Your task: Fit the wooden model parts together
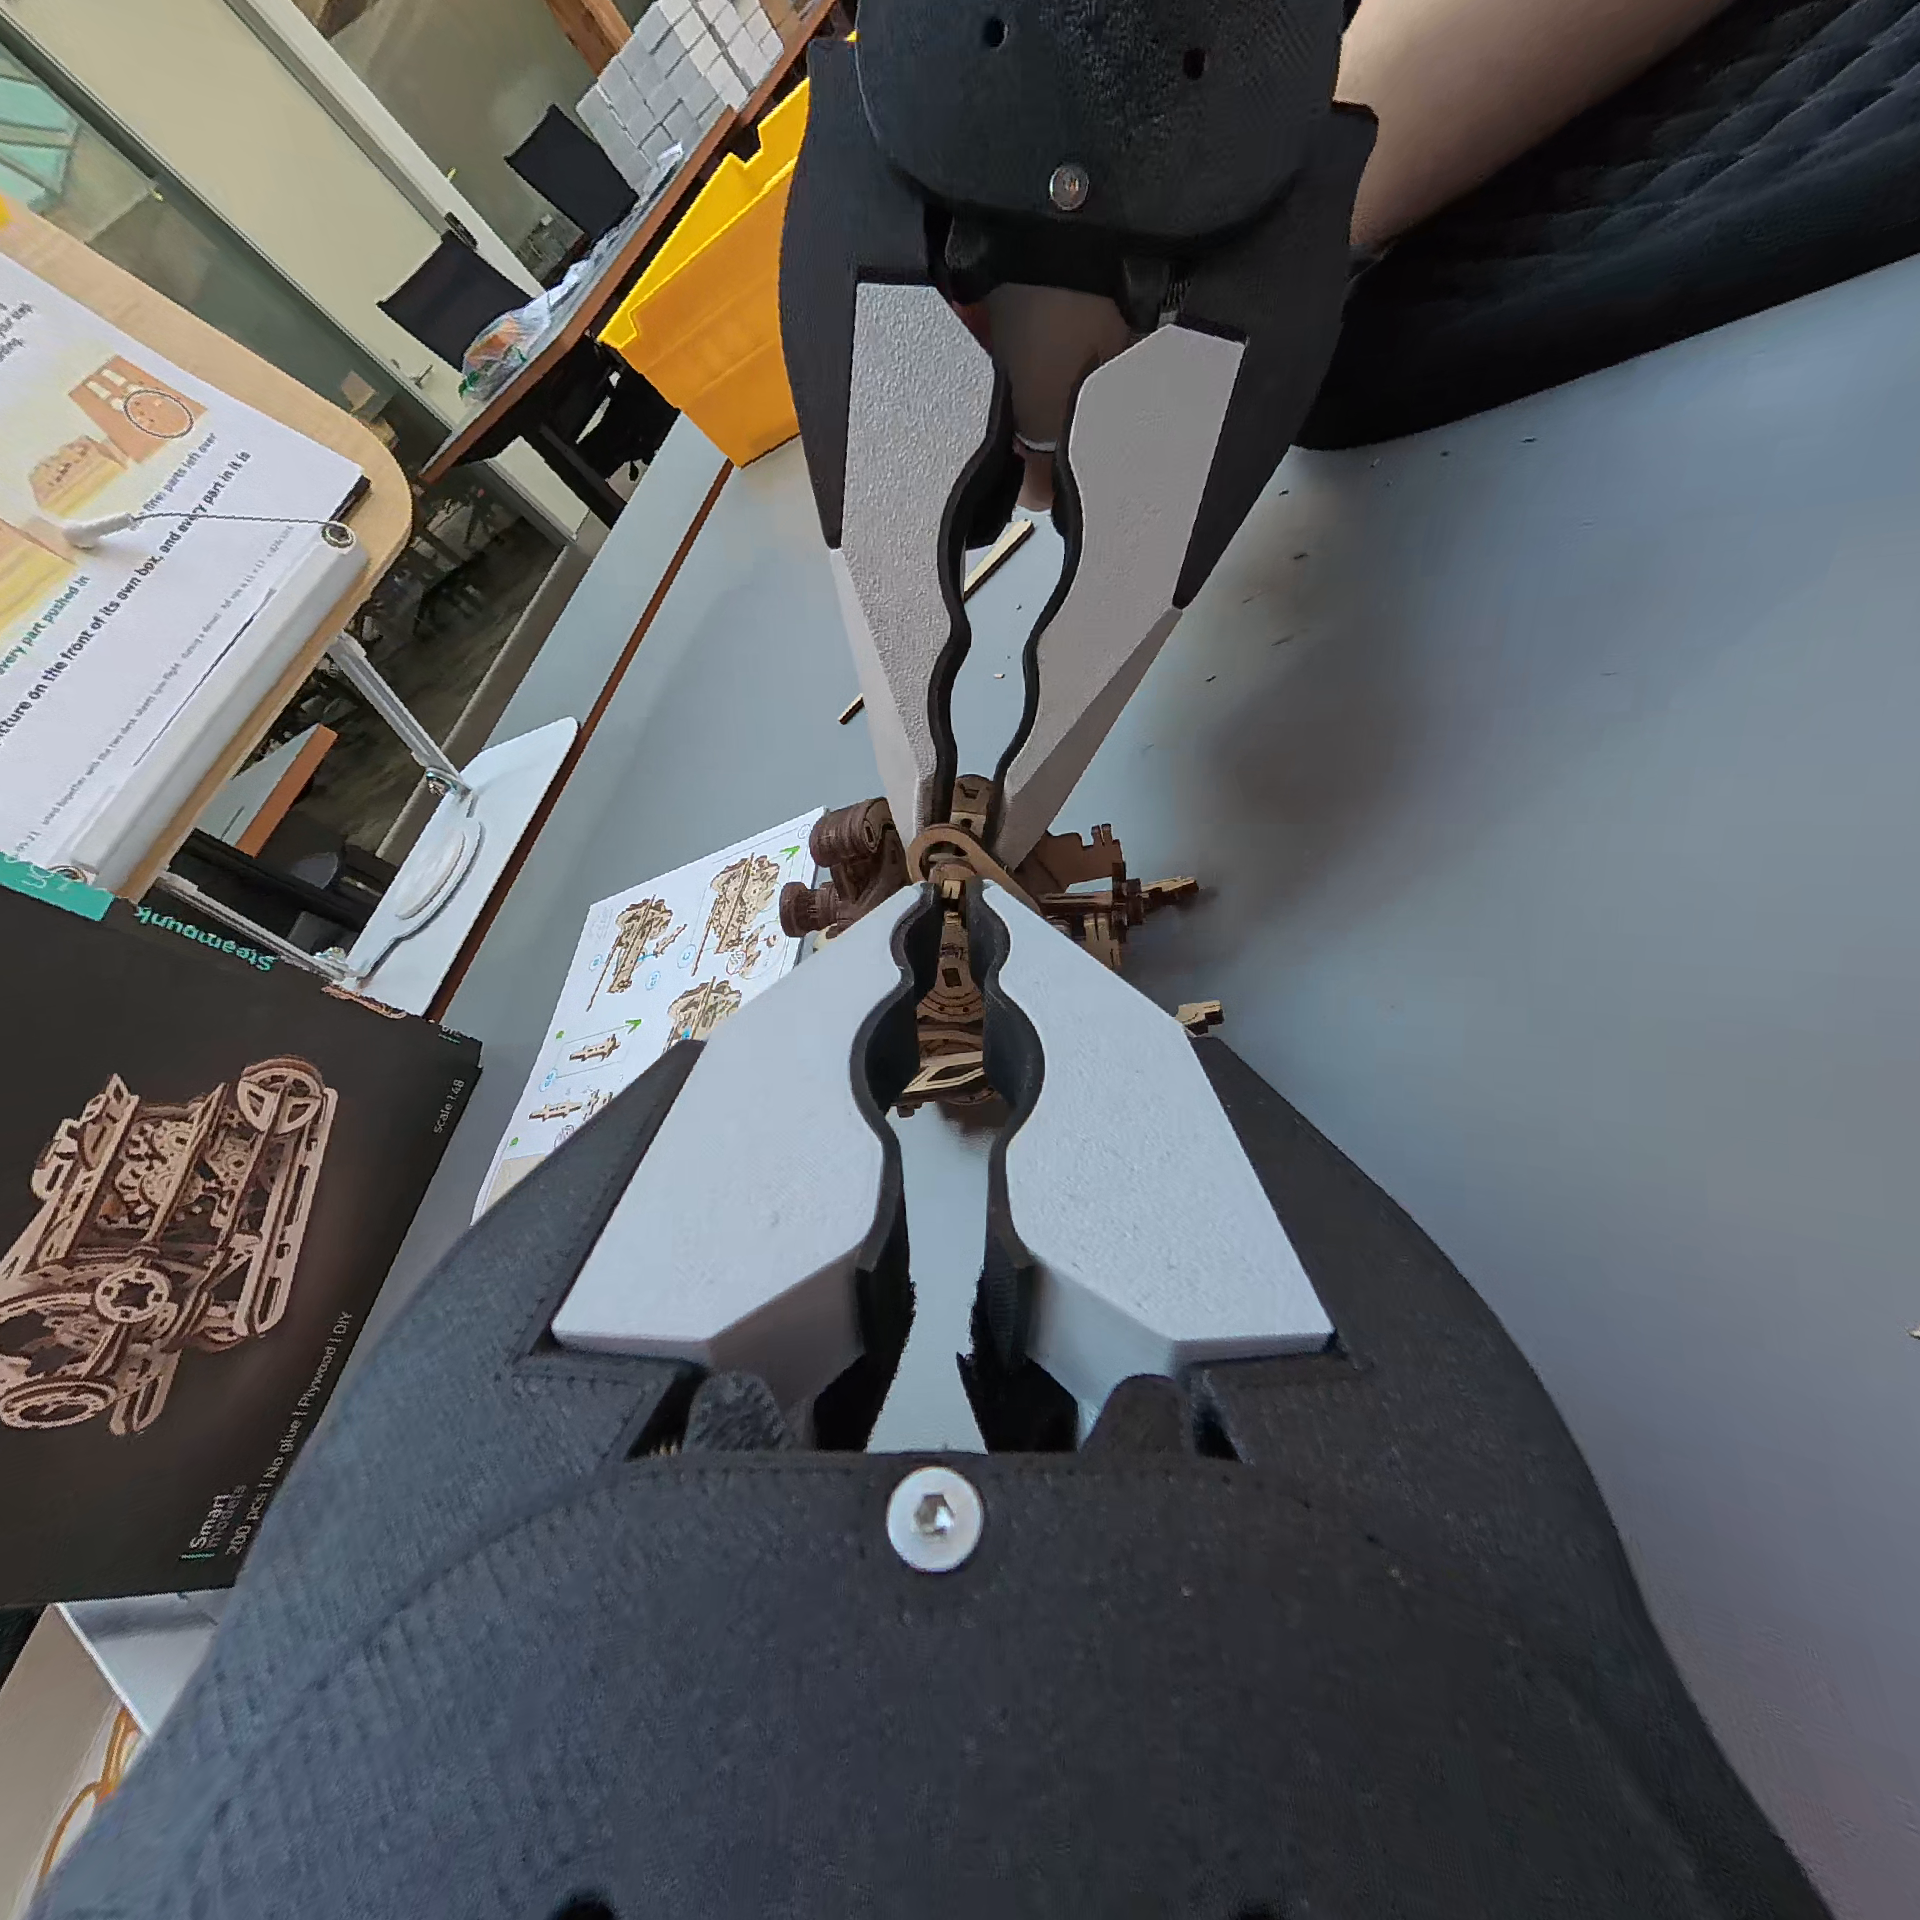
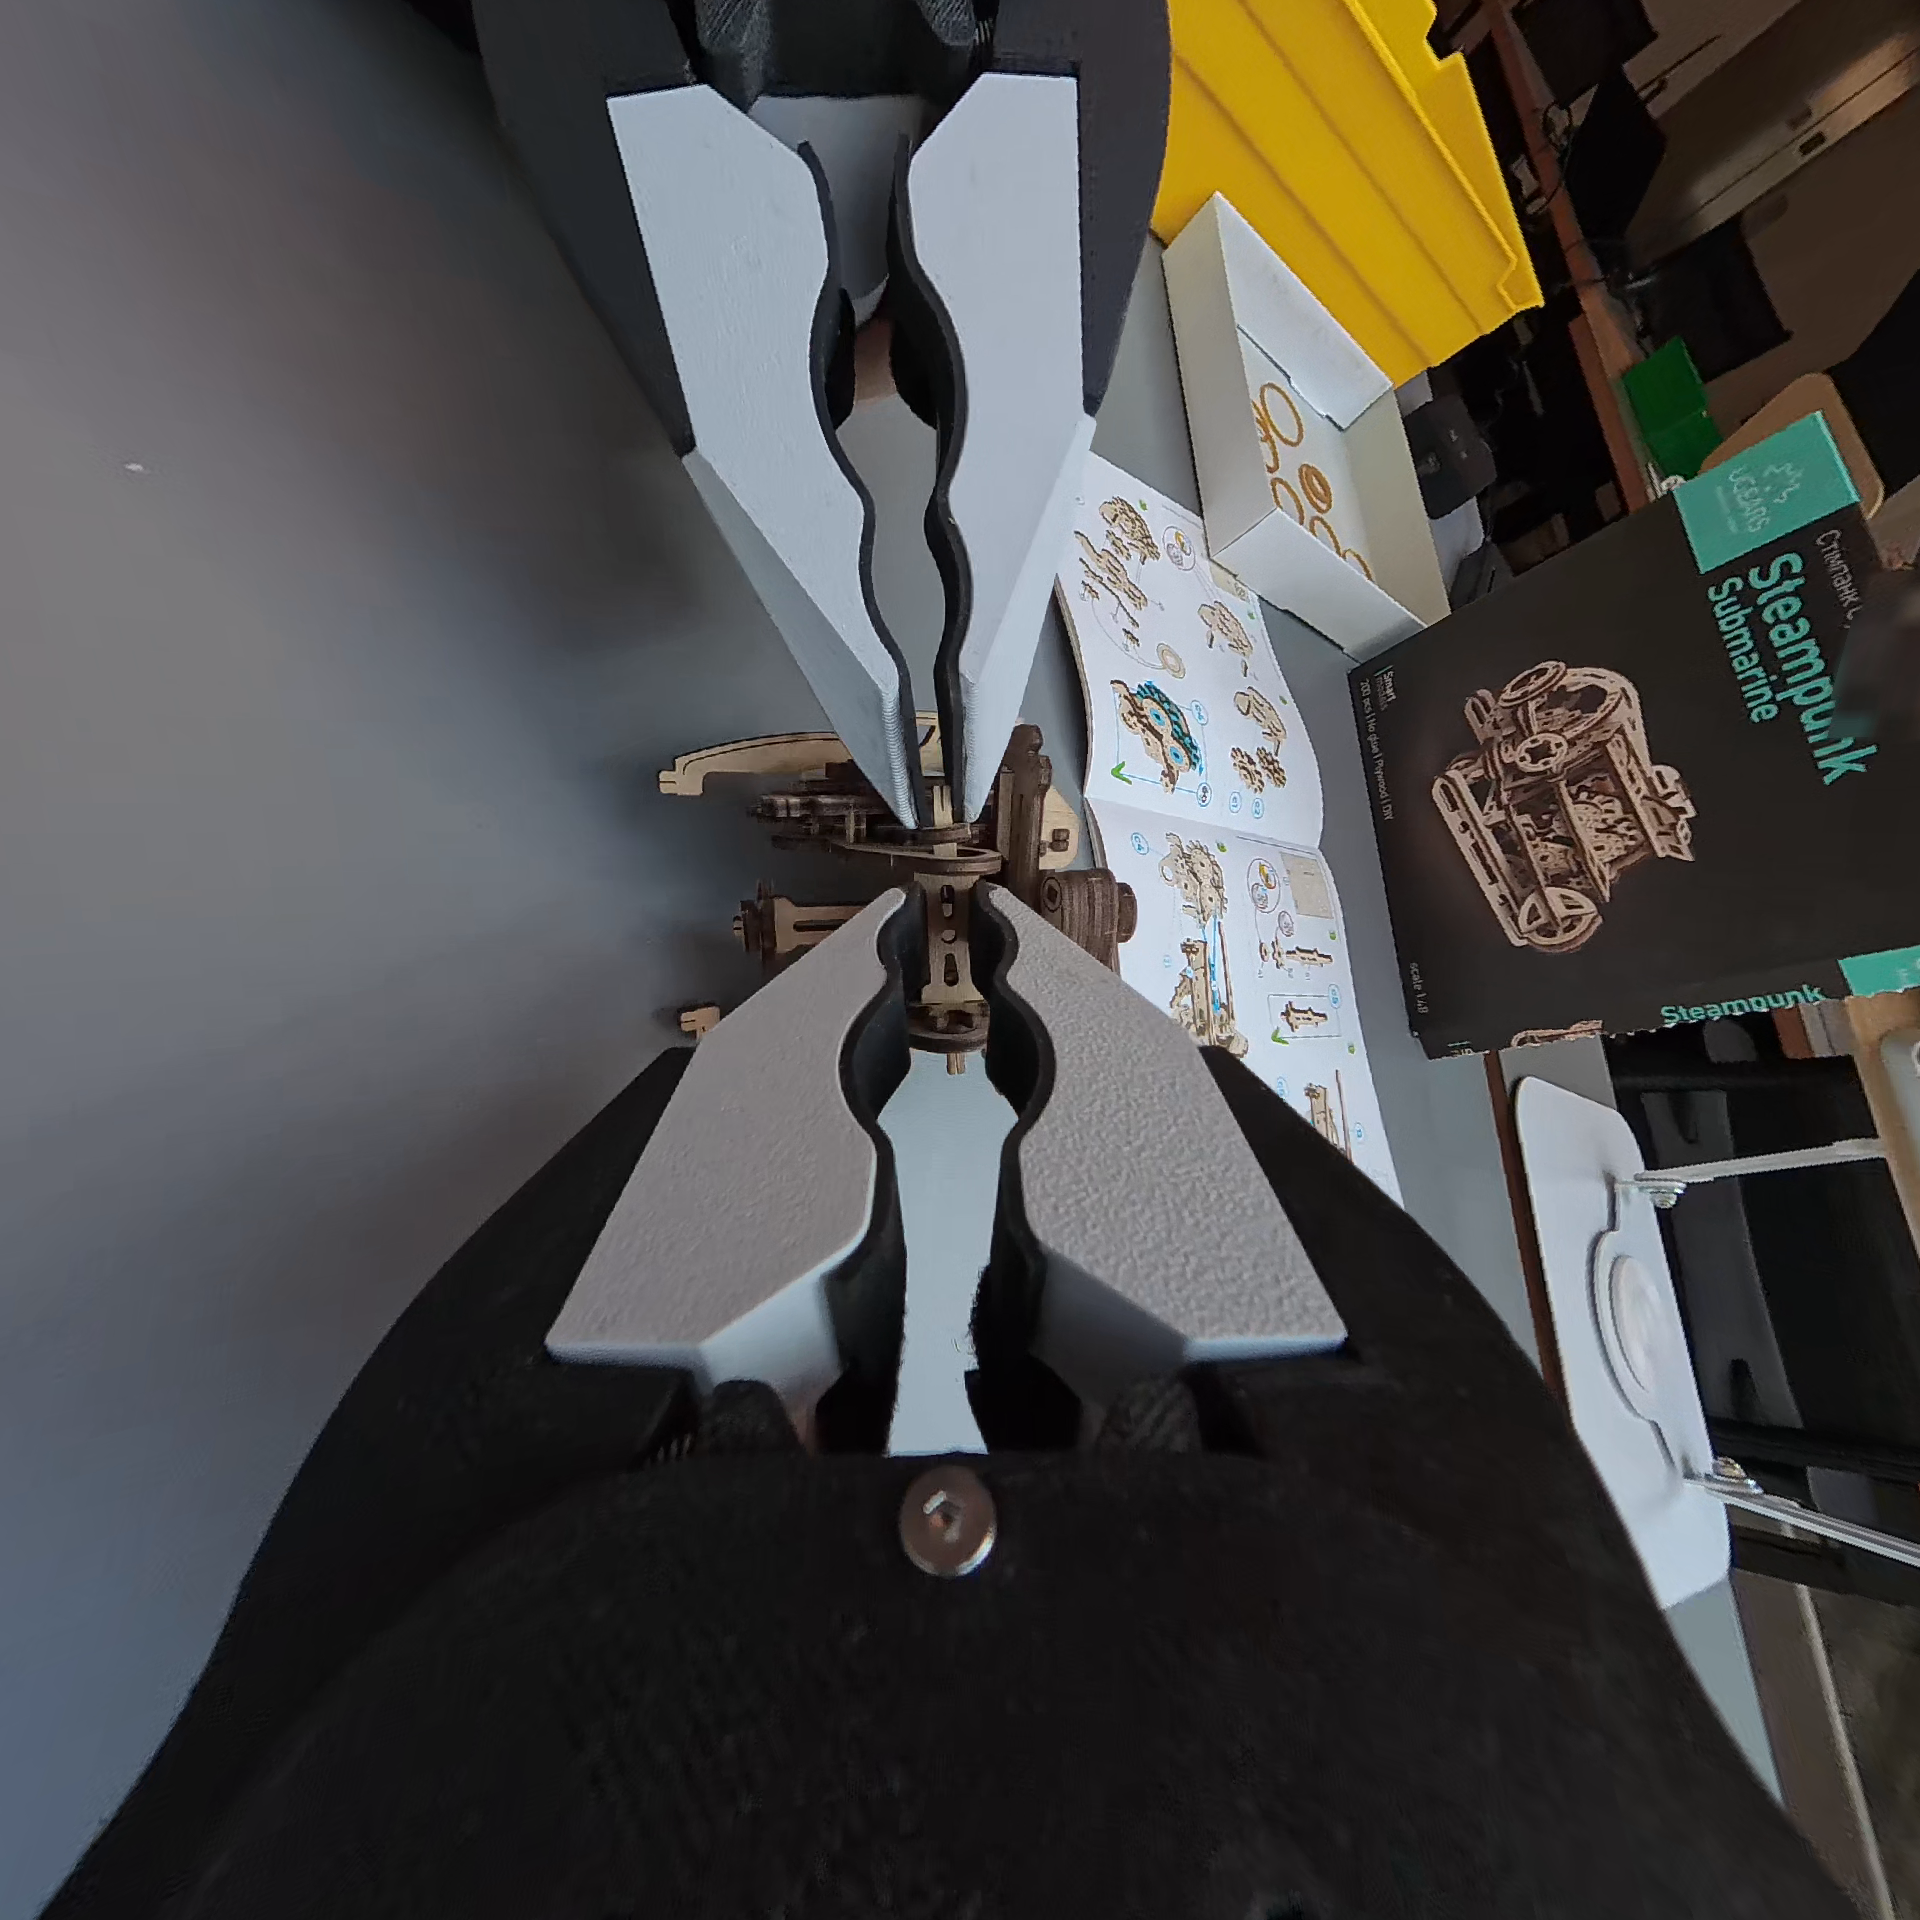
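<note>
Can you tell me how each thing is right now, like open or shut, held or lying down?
Left tongs: shut on wooden part.
Right tongs: shut on wooden part.
Wooden part: gripped from both sides, above the table.
Booklet: open, lying flat.
White box: open, rings inside.
Black box: lying flat; cannot tell if shut.
Loose wooden pieces: lying on the table.

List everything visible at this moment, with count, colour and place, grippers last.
wooden model parts: several, tan and brown, clustered on the table between the two grippers
table: one, grey
instruction sheet: one, white, open beside the parts
model box: one, black, past the sheet
white tray: one, holding tan rings
yellow bin: one, table's far edge
left gripper: grey fingers, shut on a wooden part
right gripper: grey fingers, shut on a wooden part
</note>
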### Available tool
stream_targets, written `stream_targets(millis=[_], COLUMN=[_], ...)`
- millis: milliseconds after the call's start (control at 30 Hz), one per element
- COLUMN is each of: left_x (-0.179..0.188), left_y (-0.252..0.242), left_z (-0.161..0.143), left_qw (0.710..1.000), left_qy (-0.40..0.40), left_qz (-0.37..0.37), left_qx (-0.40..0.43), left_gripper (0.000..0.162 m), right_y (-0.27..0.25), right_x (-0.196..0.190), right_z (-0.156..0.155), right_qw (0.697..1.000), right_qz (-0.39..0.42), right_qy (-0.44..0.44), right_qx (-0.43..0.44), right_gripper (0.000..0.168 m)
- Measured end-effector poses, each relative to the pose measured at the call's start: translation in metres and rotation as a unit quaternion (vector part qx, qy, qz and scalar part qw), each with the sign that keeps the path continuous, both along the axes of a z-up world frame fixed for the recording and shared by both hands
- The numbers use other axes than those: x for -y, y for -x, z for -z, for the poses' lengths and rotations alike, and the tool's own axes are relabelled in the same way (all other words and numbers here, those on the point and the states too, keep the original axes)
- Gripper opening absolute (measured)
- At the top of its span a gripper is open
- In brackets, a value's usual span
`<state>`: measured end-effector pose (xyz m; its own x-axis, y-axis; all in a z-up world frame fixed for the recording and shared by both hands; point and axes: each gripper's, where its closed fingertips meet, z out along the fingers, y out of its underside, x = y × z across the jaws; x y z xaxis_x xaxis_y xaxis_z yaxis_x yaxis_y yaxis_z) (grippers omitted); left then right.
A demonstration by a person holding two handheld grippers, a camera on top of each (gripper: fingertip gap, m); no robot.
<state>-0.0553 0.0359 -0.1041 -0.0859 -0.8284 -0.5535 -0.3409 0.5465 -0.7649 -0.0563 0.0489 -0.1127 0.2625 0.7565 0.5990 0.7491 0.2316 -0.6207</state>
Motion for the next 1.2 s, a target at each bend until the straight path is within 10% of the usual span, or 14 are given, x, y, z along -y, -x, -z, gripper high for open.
stream_targets(millis=[1200], left_x=[0.004], left_y=[0.01], left_z=[0.004], left_qw=[0.998], left_qy=[0.034], left_qz=[0.032], left_qx=[-0.051], left_gripper=[0.001], right_y=[0.005], right_x=[0.008], right_z=[0.001], right_qw=[0.995], right_qz=[-0.035], right_qy=[-0.049], right_qx=[0.075], right_gripper=[0.005])
